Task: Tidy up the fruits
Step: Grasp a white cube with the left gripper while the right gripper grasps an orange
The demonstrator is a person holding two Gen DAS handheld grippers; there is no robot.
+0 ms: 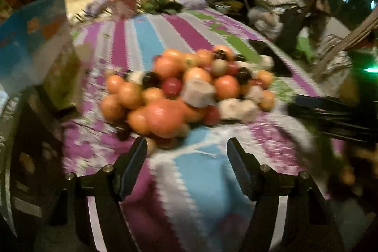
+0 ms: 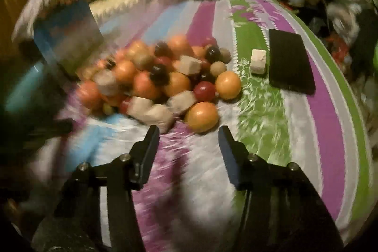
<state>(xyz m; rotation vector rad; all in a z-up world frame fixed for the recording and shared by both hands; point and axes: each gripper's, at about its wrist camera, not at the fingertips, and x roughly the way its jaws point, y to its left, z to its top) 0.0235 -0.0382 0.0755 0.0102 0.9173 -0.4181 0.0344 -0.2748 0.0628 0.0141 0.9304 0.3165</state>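
Fruit pile (image 1: 189, 89) lay unsorted at frame centre on the bed (image 2: 307, 134); left tool (image 1: 186, 145) and right tool (image 2: 189, 131) stood part-open, empty.

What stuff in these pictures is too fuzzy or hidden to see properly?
- Fruit pile, both views: motion blur; the small dark fruits and pale chunks can't be identified.
- Blue box, left wrist view: print unreadable, cut off by the left edge.
- Right gripper, left wrist view: only a dark blurred streak, cut by the right edge.
- Black phone, right wrist view: screen dark, nothing readable.
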